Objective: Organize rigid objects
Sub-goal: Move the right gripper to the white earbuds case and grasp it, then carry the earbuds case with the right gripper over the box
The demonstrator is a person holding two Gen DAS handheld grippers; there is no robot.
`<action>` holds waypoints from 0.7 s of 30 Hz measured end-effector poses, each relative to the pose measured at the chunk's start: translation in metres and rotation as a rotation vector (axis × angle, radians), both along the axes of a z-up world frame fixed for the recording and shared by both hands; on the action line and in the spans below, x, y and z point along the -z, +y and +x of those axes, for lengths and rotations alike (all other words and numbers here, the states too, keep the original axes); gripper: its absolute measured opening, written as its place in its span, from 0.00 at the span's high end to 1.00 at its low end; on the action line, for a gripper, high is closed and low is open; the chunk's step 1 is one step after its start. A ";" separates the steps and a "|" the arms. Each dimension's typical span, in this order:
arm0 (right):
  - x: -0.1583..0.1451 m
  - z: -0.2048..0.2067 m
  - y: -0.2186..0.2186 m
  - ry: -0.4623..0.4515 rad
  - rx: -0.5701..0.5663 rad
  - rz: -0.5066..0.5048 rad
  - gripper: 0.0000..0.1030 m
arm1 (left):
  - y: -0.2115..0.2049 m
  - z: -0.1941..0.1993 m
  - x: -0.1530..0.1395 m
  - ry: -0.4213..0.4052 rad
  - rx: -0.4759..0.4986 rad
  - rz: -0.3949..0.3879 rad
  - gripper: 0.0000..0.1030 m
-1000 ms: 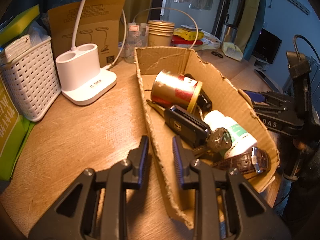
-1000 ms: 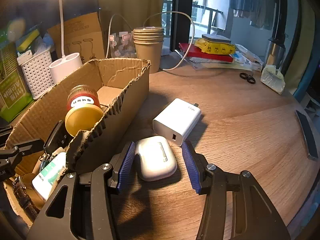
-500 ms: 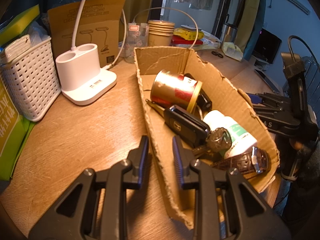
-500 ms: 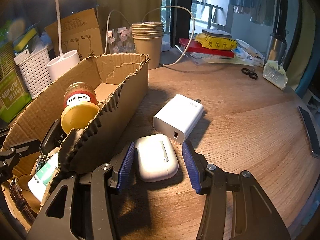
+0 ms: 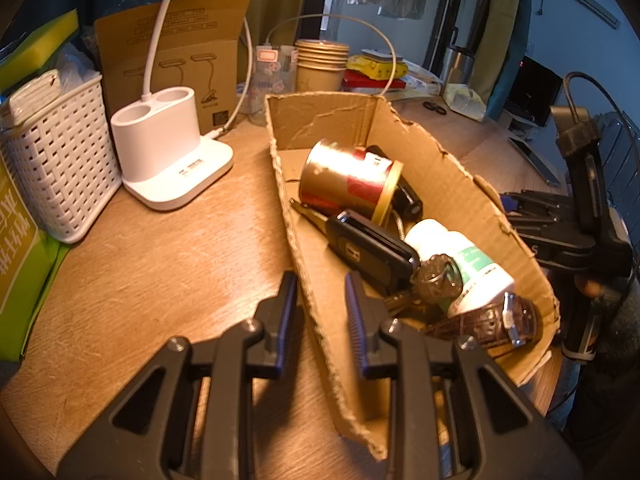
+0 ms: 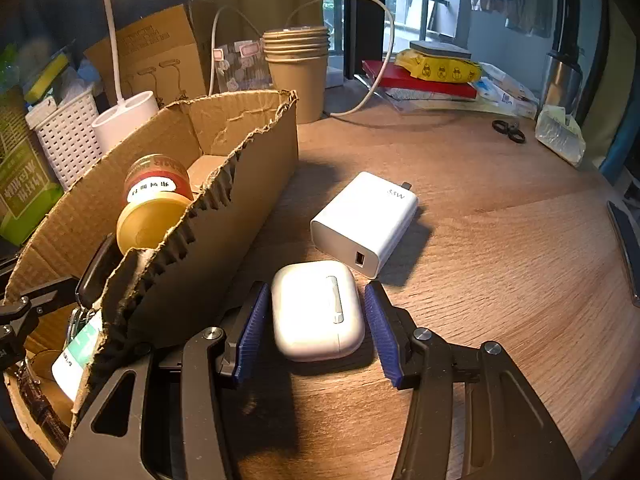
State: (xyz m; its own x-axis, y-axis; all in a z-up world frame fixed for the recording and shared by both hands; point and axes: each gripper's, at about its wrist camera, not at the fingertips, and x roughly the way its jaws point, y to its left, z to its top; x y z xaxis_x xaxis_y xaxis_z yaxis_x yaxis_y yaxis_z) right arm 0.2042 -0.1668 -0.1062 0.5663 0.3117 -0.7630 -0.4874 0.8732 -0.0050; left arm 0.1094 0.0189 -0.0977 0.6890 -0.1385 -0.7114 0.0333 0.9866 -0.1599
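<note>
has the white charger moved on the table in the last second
No. The white charger lies in the same place beside the cardboard box, just beyond the earbud case.

I see a smooth, glossy white plastic earbud case (image 6: 318, 310) and matt white plastic charger (image 6: 364, 224) on my grained wood table (image 6: 500, 248); the left-hand cardboard box (image 6: 240, 196) is rough, torn-edged.

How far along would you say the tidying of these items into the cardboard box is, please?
Mostly done: the can, car key, white bottle and watch lie in the cardboard box, gripped by the left gripper. The right gripper straddles the earbud case. The charger remains.
</note>
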 end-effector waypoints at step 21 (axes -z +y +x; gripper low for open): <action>-0.021 -0.016 -0.007 -0.082 0.008 0.036 0.52 | -0.001 0.000 0.000 0.000 0.000 0.000 0.75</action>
State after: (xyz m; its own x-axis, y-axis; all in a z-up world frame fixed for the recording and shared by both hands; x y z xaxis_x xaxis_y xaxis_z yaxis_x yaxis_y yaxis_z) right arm 0.1883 -0.1733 -0.0851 0.6289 0.3332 -0.7024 -0.4797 0.8773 -0.0134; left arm 0.1092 0.0182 -0.0978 0.6893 -0.1383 -0.7111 0.0332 0.9866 -0.1598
